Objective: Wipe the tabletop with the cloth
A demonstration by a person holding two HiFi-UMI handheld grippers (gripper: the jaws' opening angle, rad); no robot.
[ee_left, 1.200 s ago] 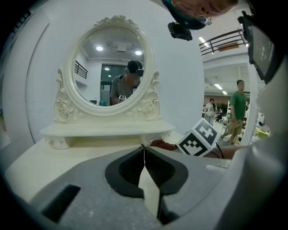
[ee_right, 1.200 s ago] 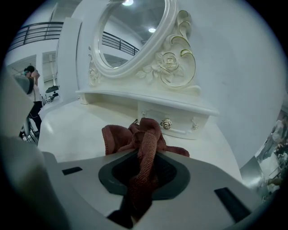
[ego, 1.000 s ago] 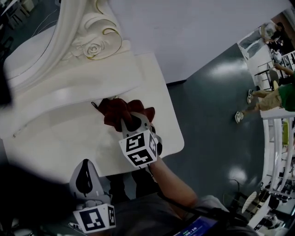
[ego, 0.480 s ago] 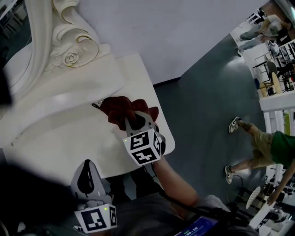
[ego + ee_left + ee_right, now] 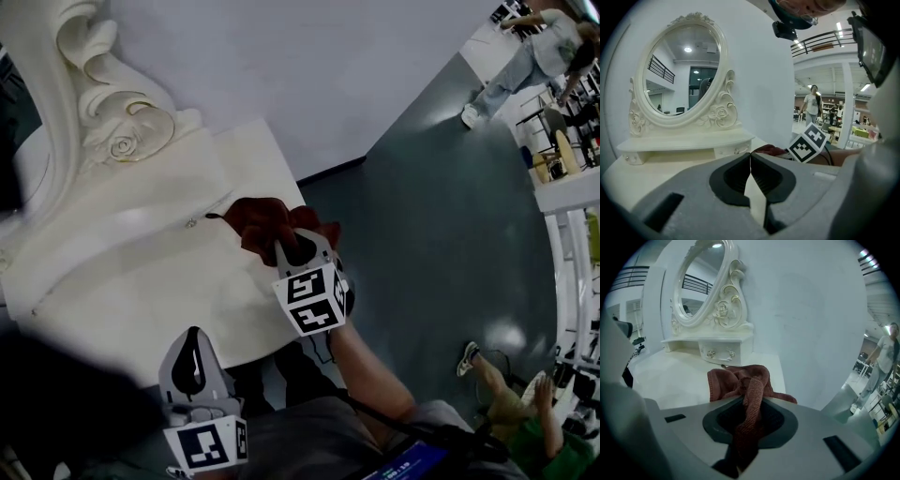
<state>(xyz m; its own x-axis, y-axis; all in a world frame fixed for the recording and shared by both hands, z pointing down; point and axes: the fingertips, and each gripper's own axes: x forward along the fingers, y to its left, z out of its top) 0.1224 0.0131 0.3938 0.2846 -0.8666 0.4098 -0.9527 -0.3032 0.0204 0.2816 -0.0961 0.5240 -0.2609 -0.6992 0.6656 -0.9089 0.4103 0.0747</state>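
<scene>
Since a second earlier, the right tongs and the dark red cloth had slid across the cream bench from near its middle to its right-hand edge, where the grey floor began. The right tongs were pinching a twisted fold of the cloth, which ran back between the two jaws in the right gripper view. The rest lay bunched on the bench just ahead of the jaw tips. The bunch sat close in front of the small drawer unit under the oval mirror, near the corner by the white wall. The left tongs were pressed together with nothing between them, held off the near edge of the bench and well apart from the cloth. In the left gripper view, the cloth showed beyond them, beside the right tongs' marker cube.
</scene>
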